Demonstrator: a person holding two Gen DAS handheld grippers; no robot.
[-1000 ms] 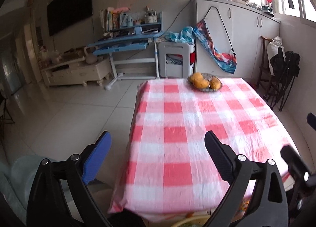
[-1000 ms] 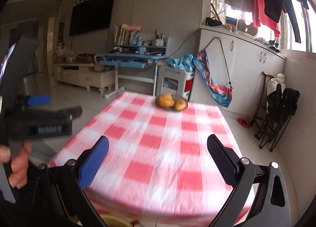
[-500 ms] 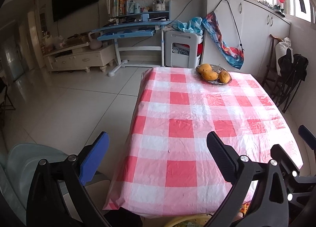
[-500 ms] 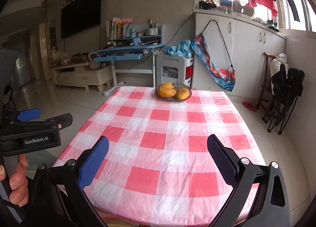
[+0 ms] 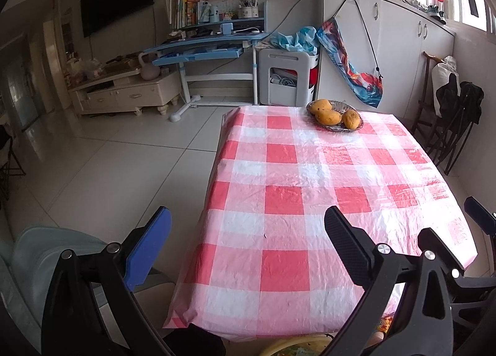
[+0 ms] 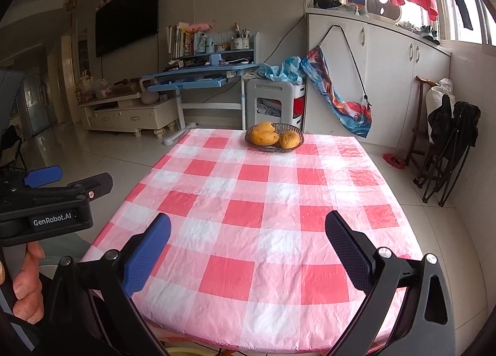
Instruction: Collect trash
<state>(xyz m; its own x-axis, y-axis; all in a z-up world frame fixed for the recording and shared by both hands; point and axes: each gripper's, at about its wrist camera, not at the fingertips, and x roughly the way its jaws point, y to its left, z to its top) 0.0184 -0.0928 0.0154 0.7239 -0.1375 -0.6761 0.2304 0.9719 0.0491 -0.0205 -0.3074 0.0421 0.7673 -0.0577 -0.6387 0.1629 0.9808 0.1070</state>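
A table with a red-and-white checked cloth (image 5: 310, 176) fills both views; it also shows in the right wrist view (image 6: 263, 216). No trash shows on it. My left gripper (image 5: 248, 244) is open and empty above the table's near left corner. My right gripper (image 6: 248, 250) is open and empty above the near edge. The left gripper's body (image 6: 52, 201) shows at the left of the right wrist view, and the right gripper's tips (image 5: 458, 232) at the right of the left wrist view.
A wire basket with three mangoes (image 5: 336, 116) stands at the table's far end, seen too in the right wrist view (image 6: 274, 136). A pale green chair (image 5: 46, 250) is at the near left. Folded black chairs (image 6: 446, 145) lean at the right wall. A yellow rim (image 5: 294, 346) shows below the table edge.
Both grippers have risen and tilted down, so more of the tabletop shows. Both stay open and empty.
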